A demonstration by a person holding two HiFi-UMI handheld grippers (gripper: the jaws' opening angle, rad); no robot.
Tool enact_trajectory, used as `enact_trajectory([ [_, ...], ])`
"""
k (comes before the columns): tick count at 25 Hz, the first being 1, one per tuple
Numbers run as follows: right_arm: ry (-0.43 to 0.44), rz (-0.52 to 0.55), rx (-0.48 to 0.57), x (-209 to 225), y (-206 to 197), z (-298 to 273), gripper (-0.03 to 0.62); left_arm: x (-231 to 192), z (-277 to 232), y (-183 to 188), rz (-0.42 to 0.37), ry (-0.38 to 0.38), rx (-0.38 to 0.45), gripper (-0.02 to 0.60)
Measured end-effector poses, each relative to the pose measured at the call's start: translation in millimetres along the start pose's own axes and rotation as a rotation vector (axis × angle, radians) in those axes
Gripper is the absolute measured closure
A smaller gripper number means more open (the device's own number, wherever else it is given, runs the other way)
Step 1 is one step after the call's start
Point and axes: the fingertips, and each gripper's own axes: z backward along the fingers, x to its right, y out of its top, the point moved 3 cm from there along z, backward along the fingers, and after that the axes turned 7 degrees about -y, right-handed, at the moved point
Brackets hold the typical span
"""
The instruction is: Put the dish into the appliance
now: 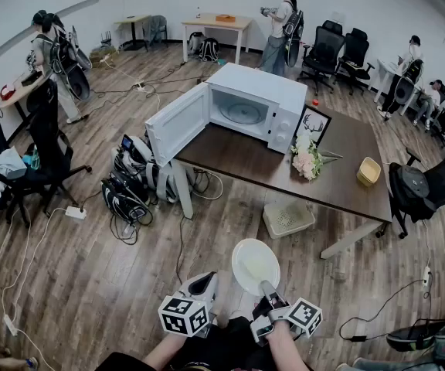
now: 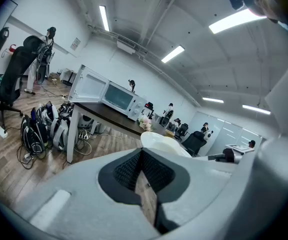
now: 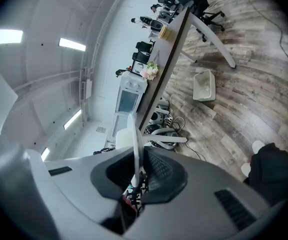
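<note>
A white round dish (image 1: 254, 264) hangs above the wooden floor, held by its near rim in my right gripper (image 1: 270, 291), which is shut on it. In the right gripper view the dish (image 3: 136, 143) shows edge-on between the pads. My left gripper (image 1: 202, 287) is beside it on the left, shut and holding nothing; its view shows the dish (image 2: 160, 142) just beyond the jaws. The white microwave (image 1: 257, 107) stands on the far end of the dark table (image 1: 346, 176), its door (image 1: 175, 123) swung wide open to the left and the turntable visible inside.
On the table are a flower bunch (image 1: 307, 159), a framed picture (image 1: 313, 124) and a yellow bowl (image 1: 368, 171). A white basket (image 1: 288, 217) lies on the floor under the table. Bags and cables (image 1: 130, 184) lie by the table's left leg. Several people and office chairs stand around the room.
</note>
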Motion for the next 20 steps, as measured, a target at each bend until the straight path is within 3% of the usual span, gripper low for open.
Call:
enact_trajectory([
  [12, 0.033, 0.01, 0.01, -27.0, 2.9, -42.3, 0.551, -25.2, -12.0, 18.9, -0.007, -0.016, 0.007, 0.572],
  [20, 0.023, 0.023, -0.029, -29.7, 32.8, -91.0, 0.549, -52.6, -49.9, 40.6, -0.03, 0.076, 0.057, 0.572],
])
